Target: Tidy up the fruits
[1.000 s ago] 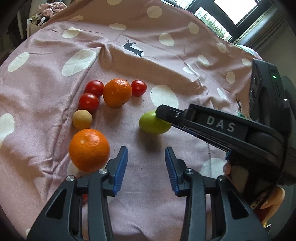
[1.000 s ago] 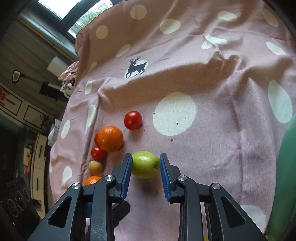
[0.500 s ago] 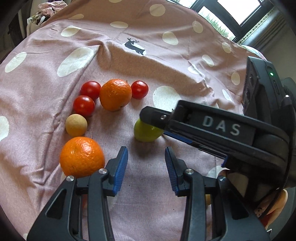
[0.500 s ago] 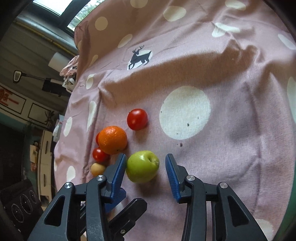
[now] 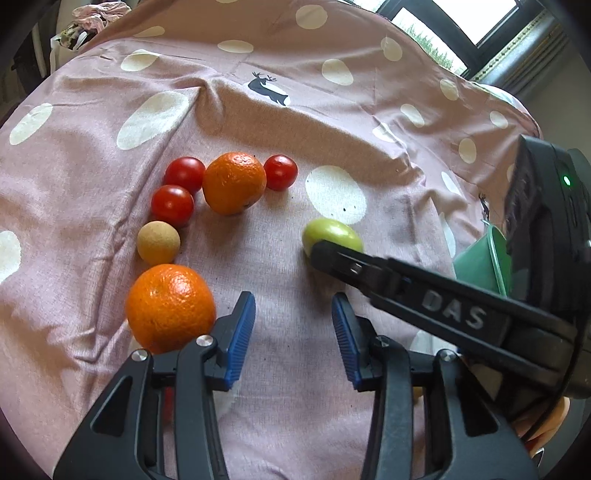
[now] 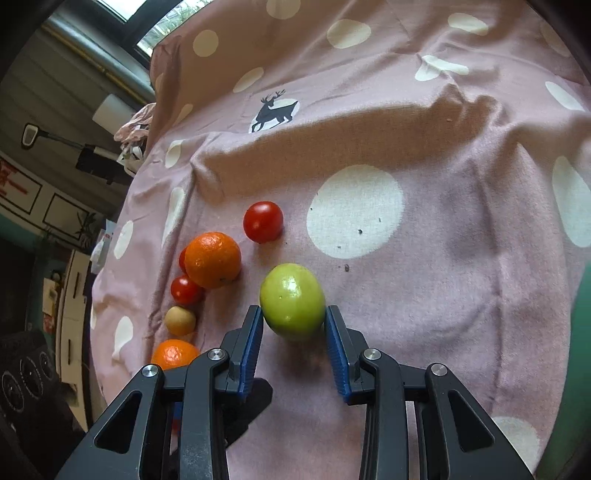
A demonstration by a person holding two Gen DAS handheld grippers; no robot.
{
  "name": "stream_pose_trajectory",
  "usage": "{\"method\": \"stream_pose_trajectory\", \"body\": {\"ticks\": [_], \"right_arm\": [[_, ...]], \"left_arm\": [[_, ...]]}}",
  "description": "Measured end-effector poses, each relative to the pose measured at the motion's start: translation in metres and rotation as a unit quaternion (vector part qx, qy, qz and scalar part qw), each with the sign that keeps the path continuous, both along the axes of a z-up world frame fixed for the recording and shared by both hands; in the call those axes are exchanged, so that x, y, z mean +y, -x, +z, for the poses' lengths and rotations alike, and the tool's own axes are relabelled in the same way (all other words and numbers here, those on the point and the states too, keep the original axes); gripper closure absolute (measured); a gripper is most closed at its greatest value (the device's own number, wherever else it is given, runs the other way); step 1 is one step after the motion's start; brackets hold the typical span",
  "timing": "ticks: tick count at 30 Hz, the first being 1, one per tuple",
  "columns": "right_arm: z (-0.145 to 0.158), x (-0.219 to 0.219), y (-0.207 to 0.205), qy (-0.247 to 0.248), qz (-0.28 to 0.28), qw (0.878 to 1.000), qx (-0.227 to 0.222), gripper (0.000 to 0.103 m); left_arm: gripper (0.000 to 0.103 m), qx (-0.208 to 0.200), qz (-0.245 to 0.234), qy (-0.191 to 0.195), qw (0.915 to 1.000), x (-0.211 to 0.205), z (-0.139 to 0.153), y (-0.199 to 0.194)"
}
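Observation:
A green apple [image 6: 291,295] lies on the pink spotted cloth [image 6: 443,258] between the tips of my right gripper [image 6: 293,310]. Its jaws are closing and both blue pads touch the apple's sides. In the left wrist view the apple [image 5: 330,232] is partly hidden behind one right finger [image 5: 406,288]. My left gripper [image 5: 292,299] hovers over bare cloth, its jaws opening with nothing between them. To its left lie an orange [image 5: 170,306], a beige round fruit [image 5: 159,242], two tomatoes [image 5: 172,205], a second orange [image 5: 234,182] and a third tomato [image 5: 280,171].
A green container [image 5: 480,262] stands at the right, behind the right gripper. The cloth rises in a fold [image 6: 369,122] behind the fruits. Furniture and clutter line the room's left side [image 6: 55,258]. A window [image 5: 443,22] is at the far end.
The right gripper opened, slid forward around the green apple, then narrowed onto its sides. The apple shifted a little to the right in the left wrist view. The left gripper kept its place.

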State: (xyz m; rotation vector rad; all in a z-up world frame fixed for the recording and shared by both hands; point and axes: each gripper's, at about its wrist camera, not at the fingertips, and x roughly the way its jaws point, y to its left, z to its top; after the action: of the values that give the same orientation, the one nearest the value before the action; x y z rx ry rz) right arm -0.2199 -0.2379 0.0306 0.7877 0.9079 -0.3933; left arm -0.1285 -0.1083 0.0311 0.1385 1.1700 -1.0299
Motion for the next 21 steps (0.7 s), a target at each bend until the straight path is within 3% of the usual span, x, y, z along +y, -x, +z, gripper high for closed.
{"method": "stream_pose_trajectory", "body": {"ticks": [6, 7, 8, 10, 13, 17, 19, 21], "right_arm": [[0.014, 0.009, 0.039, 0.010, -0.009, 1.000, -0.015, 0.071], [0.016, 0.011, 0.044, 0.011, -0.007, 1.000, -0.020, 0.083], [0.017, 0.012, 0.049, 0.007, -0.005, 1.000, -0.025, 0.088], [0.014, 0.013, 0.055, 0.004, -0.011, 1.000, -0.020, 0.088], [0.016, 0.010, 0.055, 0.045, -0.043, 0.998, 0.019, 0.088], [0.032, -0.010, 0.048, 0.037, -0.073, 0.996, -0.026, 0.085], [0.034, -0.018, 0.034, 0.038, -0.080, 0.995, -0.044, 0.085], [0.022, -0.016, 0.019, 0.008, -0.059, 0.998, -0.032, 0.085]], "left_arm": [[0.054, 0.004, -0.017, 0.002, 0.9998, 0.011, 0.008, -0.002], [0.054, 0.007, -0.016, 0.004, 0.9998, 0.013, 0.009, -0.004], [0.053, 0.011, -0.015, 0.005, 0.9998, 0.015, 0.008, -0.006], [0.053, 0.019, -0.007, 0.013, 0.9997, 0.019, 0.009, -0.010], [0.053, 0.013, 0.014, 0.022, 0.9996, 0.018, 0.014, -0.012], [0.053, 0.021, 0.032, 0.052, 0.9979, 0.007, 0.018, -0.019], [0.055, 0.029, 0.038, 0.049, 0.9977, 0.001, 0.015, -0.024], [0.058, 0.040, 0.028, 0.042, 0.9980, -0.002, 0.010, -0.023]]}}
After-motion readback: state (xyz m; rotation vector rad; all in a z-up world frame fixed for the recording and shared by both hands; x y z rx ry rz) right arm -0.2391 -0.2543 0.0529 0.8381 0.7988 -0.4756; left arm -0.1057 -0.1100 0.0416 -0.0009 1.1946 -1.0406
